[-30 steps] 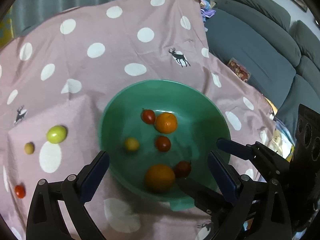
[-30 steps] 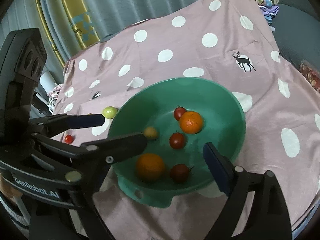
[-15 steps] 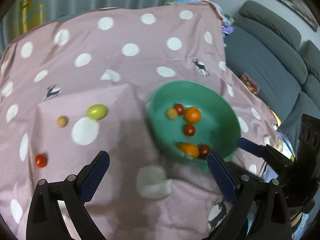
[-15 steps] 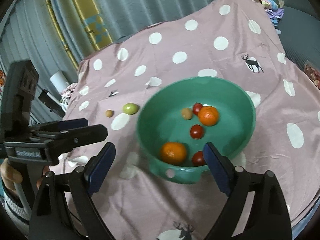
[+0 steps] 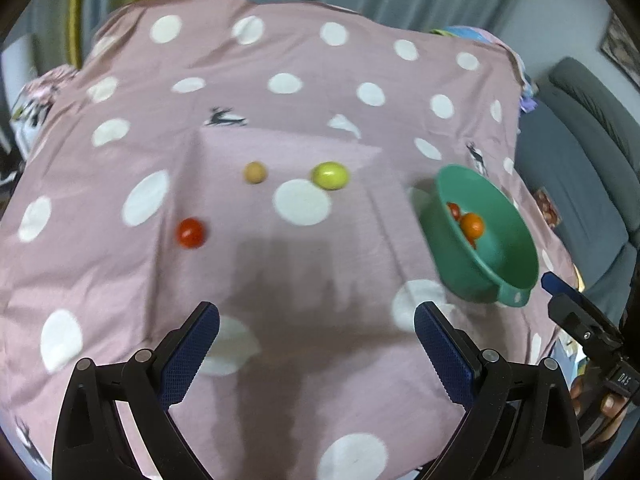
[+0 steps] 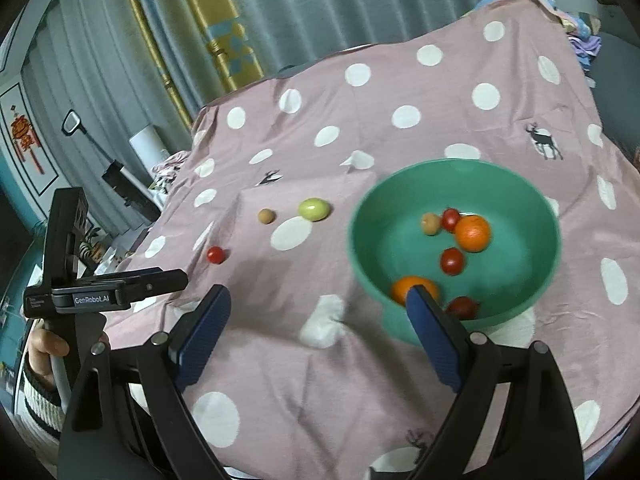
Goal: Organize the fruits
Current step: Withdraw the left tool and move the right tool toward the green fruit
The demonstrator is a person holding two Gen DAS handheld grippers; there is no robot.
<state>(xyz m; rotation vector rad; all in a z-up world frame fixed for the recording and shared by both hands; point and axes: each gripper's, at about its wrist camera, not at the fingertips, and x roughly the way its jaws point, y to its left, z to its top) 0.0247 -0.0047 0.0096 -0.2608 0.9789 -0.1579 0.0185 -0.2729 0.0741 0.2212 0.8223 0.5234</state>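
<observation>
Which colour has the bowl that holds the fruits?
Green; the bowl shows best in the right wrist view.

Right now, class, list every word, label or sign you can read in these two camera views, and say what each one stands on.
"GenRobot.AI": white print on the side of the left hand-held gripper, right wrist view.
"DAS": small white letters on the right hand-held gripper's body, left wrist view; they may be part of a longer word.
Red hanging ornament in a wall frame: its signs are too small to read.
Nothing else bears text.

Soft dim indoor light, slight motion blur, strong fisheye edge distortion
</observation>
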